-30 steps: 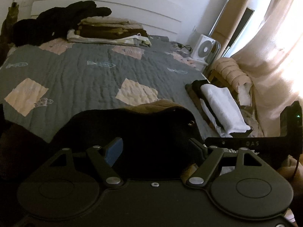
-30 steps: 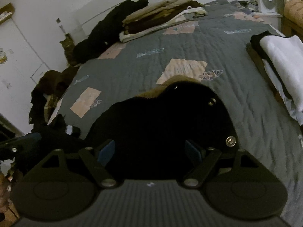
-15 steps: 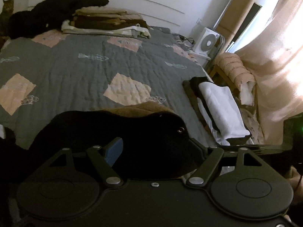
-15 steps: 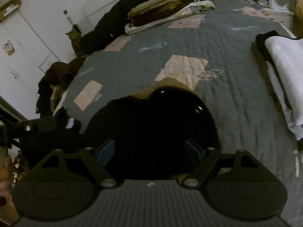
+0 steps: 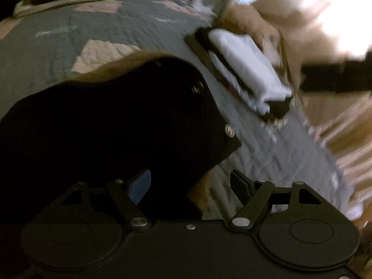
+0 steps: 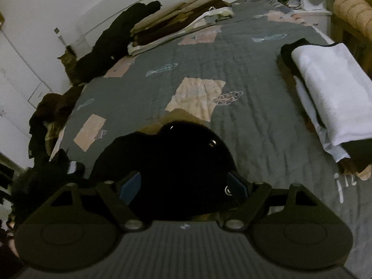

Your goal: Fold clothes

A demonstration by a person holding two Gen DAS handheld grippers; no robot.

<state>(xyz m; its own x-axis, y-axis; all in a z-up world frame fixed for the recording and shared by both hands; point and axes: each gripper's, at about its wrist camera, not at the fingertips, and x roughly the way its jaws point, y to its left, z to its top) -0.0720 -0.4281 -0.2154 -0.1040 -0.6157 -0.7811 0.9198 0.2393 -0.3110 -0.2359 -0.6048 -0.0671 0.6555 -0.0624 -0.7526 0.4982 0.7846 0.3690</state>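
Closer and lower now, the left gripper hangs over the black garment on the grey quilt, jaws spread, while the right gripper, jaws spread too, hovers near the white folded pile.

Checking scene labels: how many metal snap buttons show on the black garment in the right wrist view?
3: one at the black garment's far edge, one toward its right side, one nearest the camera. Folds may hide others.

A bed under a grey quilted patchwork bedspread carries a black snap-buttoned garment at its near edge, a white folded pile along its right edge and a brown folded stack at its far edge.
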